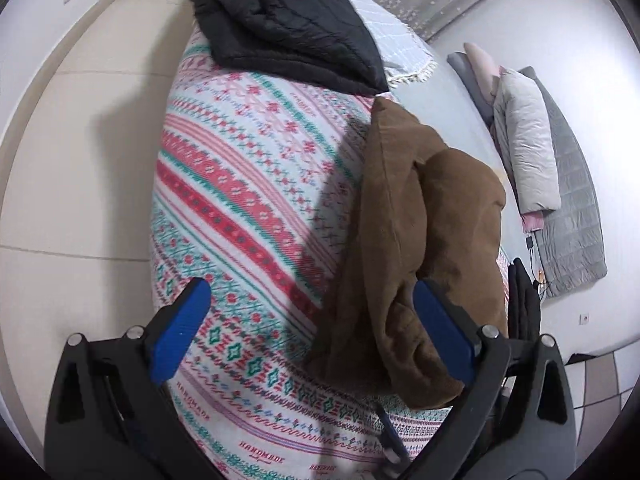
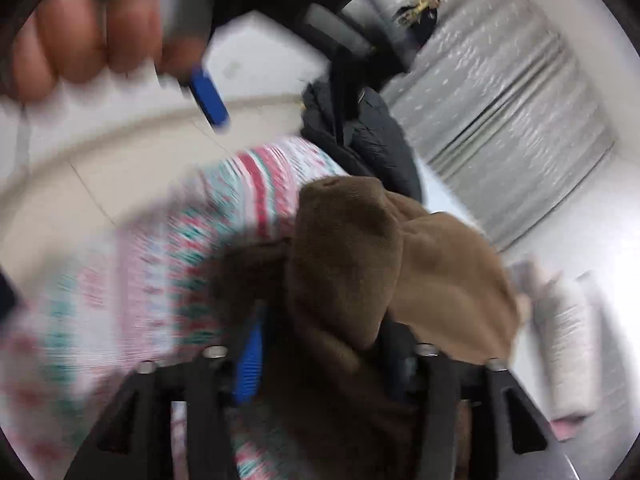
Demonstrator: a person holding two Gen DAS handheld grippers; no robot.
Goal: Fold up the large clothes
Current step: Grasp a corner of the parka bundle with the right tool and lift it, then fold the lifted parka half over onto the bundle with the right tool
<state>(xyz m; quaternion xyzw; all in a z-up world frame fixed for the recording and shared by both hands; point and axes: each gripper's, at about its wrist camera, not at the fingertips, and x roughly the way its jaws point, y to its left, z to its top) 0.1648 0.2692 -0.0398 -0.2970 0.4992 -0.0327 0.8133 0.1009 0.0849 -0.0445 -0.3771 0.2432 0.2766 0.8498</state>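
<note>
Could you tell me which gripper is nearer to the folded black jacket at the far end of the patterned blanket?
Left, as a judgement. The left gripper hangs over the blanket's near end, the black jacket far ahead. The right gripper sits lower, brown garment between its jaws.

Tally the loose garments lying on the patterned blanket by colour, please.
Brown garment: 1
Black quilted jacket: 1
Total on the patterned blanket: 2

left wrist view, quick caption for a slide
Left gripper open over a patterned blanket, brown garment bunched beside one blue finger, dark jacket behind.
</note>
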